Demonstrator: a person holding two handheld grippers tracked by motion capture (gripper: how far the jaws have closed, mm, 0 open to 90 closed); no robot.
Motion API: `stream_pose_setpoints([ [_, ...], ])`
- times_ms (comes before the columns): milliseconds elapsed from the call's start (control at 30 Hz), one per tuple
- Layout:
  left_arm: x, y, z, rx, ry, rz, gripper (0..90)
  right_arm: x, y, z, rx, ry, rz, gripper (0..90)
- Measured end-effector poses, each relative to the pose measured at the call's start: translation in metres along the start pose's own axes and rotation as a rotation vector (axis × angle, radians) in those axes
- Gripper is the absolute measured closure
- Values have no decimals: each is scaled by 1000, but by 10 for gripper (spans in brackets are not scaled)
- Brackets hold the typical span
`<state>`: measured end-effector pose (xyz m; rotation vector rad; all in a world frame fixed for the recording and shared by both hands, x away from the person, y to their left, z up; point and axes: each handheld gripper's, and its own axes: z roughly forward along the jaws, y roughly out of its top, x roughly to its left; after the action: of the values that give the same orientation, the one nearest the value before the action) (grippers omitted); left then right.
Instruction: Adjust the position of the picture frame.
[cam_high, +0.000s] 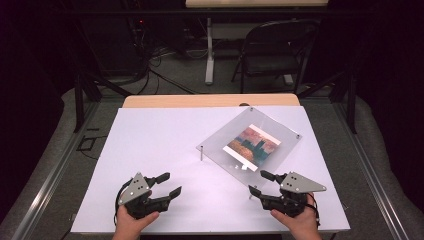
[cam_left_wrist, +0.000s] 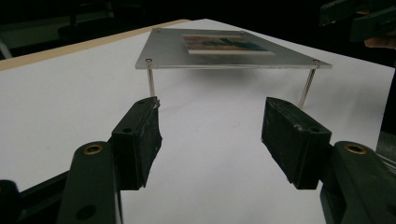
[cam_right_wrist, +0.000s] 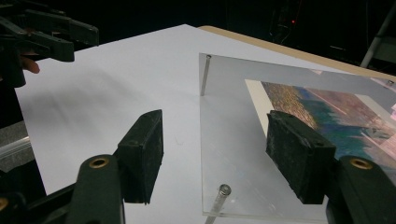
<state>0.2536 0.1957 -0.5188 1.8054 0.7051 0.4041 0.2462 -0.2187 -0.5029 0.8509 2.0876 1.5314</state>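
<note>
A clear acrylic plate (cam_high: 252, 122) stands raised on thin metal legs (cam_left_wrist: 150, 78) at the table's right middle, with a colourful picture print (cam_high: 251, 144) lying on it. My left gripper (cam_high: 168, 183) rests open near the front left, pointing at the plate (cam_left_wrist: 168, 46) from a distance, nothing between its pads (cam_left_wrist: 140, 140). My right gripper (cam_high: 261, 181) is open at the front right, just before the plate's near corner. In the right gripper view its pads (cam_right_wrist: 299, 154) straddle that corner (cam_right_wrist: 233, 154), and the print (cam_right_wrist: 327, 112) lies beyond.
A white sheet (cam_high: 165, 135) covers the wooden table (cam_high: 150, 101). Behind the table stand a dark folding chair (cam_high: 272, 50), a white table leg (cam_high: 209, 50) and floor cables. Metal rails (cam_high: 50, 170) run along both sides.
</note>
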Motion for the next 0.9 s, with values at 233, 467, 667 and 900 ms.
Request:
stream_pose_setpoints([
  [233,2,-1,3,38,7,-14,370,1,1,0,-1,3,-5,371],
  [467,3,-3,7,70,39,-26,355,2,1,2,3,1,-13,369],
  [667,7,-2,13,77,52,-38,351,3,2,3,12,-2,-23,373],
  [900,21,7,24,94,34,-88,378,0,3,1,13,-11,1,396],
])
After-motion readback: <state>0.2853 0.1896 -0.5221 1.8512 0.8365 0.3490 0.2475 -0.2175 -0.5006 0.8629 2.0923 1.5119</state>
